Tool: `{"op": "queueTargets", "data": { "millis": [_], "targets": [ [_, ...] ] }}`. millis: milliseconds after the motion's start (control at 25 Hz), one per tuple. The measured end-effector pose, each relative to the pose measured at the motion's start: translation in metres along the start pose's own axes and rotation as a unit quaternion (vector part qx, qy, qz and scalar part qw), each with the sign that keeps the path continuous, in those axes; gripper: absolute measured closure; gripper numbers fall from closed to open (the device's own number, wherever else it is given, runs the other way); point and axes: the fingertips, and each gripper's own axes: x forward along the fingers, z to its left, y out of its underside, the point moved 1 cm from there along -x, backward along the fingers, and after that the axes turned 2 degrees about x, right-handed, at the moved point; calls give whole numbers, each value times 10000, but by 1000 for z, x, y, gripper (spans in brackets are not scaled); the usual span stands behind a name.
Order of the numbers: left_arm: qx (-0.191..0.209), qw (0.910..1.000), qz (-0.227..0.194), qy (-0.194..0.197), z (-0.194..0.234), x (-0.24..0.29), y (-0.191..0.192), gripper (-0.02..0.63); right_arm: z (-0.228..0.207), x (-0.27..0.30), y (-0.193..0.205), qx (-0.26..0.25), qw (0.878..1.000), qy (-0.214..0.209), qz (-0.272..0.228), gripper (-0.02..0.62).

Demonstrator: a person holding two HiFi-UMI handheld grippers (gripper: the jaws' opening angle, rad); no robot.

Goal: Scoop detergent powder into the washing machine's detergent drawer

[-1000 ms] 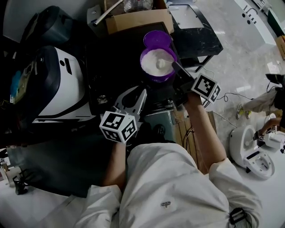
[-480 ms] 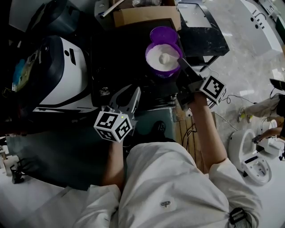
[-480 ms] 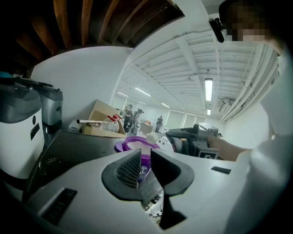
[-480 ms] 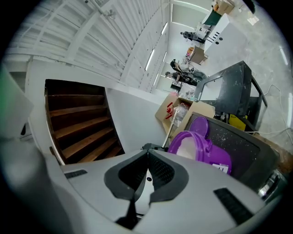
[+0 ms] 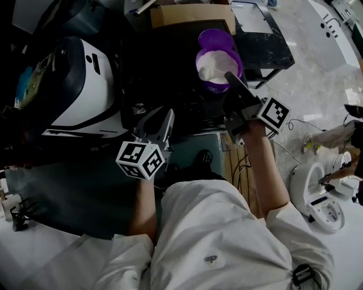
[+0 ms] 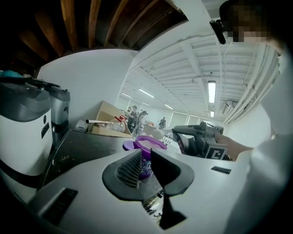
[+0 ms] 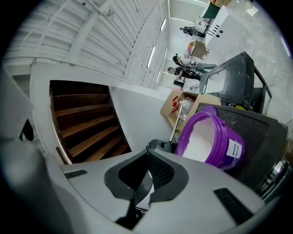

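A person in a pale shirt stands over a dark bench (image 5: 164, 73), a hand-held gripper in each hand. The right gripper (image 5: 229, 77) reaches to the rim of an open purple tub (image 5: 233, 60) of white detergent powder (image 5: 221, 63) at the far side of the bench. Its claw is closed on the thin pale handle of a white scoop (image 5: 209, 72), whose bowl lies in the powder. From the right gripper (image 7: 147, 154) itself, the tub (image 7: 224, 144) appears tilted and close ahead, the powder (image 7: 200, 140) heaped against its inner wall.

The tub's purple lid (image 5: 215, 38) lies just behind it, next to a cardboard box (image 5: 193, 14).

The left gripper (image 5: 159, 120) hangs over the near edge of the bench, well apart from the tub. Its claw is slightly parted and holds nothing. Seen from the left gripper (image 6: 146, 153), the tub (image 6: 150, 143) shows through the narrow gap.

A rounded white and dark appliance (image 5: 79, 96) stands to the left of the bench.
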Motion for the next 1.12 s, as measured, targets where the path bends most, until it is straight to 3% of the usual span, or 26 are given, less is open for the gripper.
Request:
{"op": "queueTargets", "data": {
  "millis": [440, 1120],
  "targets": [
    [18, 10000, -37, -37, 41, -63, 2, 538, 21, -3, 82, 231, 9996, -85, 123, 584],
    [-52, 9991, 32, 431, 75, -127, 30, 551, 15, -23, 205, 459, 9983, 292, 229, 584]
  ]
}}
